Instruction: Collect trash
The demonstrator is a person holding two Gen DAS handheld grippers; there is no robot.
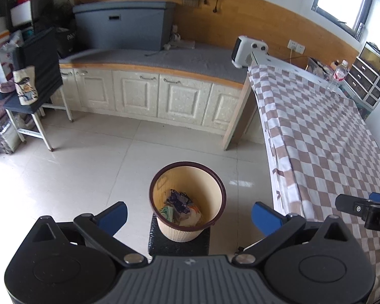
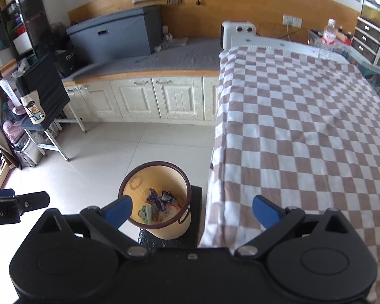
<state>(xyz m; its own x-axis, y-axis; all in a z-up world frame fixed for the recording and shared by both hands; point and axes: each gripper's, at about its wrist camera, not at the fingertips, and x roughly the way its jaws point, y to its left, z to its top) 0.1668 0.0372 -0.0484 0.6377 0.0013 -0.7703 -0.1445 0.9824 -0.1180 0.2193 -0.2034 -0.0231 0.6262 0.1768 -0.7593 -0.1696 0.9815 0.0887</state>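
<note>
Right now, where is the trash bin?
In both wrist views the trash bin stands on a small dark stool on the floor, just left of the checkered bed.

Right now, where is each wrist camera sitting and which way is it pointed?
Left wrist: above the floor, looking down at the bin; its own open blue fingers show, right gripper at the right edge.
Right wrist: beside the bed, angled down; own open fingers show.
Shared: bin, bed, bottle.
</note>
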